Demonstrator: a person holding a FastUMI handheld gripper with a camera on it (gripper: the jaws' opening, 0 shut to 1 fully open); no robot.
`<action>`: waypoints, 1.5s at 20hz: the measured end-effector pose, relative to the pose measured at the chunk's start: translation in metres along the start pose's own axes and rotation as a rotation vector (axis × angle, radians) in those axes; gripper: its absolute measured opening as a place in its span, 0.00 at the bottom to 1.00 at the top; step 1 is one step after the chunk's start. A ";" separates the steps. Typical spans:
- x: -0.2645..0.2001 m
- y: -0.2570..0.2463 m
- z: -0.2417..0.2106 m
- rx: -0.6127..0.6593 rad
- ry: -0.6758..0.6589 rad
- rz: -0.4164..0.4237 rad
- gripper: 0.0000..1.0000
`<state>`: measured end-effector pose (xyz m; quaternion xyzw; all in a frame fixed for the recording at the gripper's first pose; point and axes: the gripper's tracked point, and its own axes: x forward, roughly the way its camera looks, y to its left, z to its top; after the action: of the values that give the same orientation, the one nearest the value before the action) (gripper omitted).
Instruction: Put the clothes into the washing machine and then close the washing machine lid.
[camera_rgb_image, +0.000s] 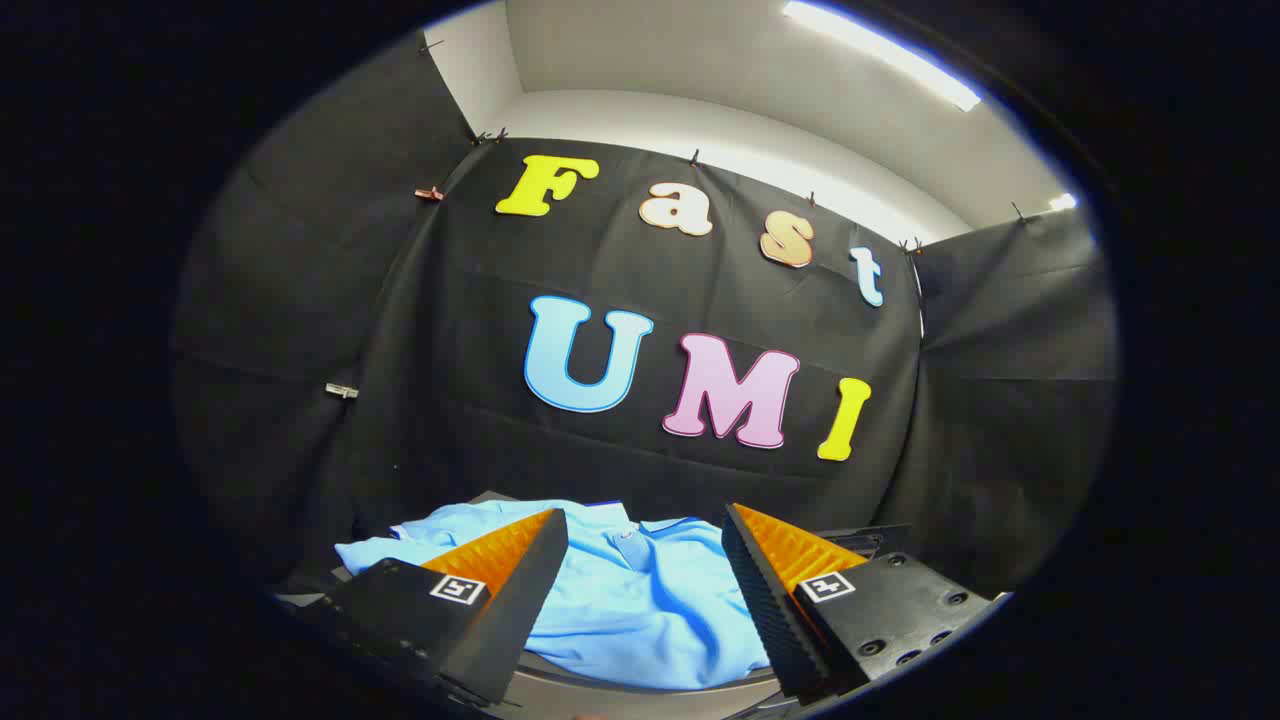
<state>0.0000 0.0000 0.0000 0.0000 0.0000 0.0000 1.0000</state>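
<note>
While tongs (645, 520) agape, shirt (640, 610) between.

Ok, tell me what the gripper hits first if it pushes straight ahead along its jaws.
Most likely the blue shirt: the gripper has its jaws open, with the shirt lying between and just ahead of them. Depth is hard to judge; if the line passes above the shirt, the booth's black cloth wall comes next.

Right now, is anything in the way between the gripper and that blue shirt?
Nothing visible is. The gripper is open, and the blue shirt lies spread out between and just beyond its fingers, with no other object in the gap.
</note>
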 end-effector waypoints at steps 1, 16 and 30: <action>0.000 0.000 -0.001 -0.005 0.005 -0.001 0.97; 0.002 0.002 -0.005 -0.014 0.006 0.023 0.97; 0.054 0.004 -0.028 -0.048 0.156 0.087 0.98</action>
<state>0.0537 0.0040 -0.0275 -0.0238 0.0780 0.0434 0.9957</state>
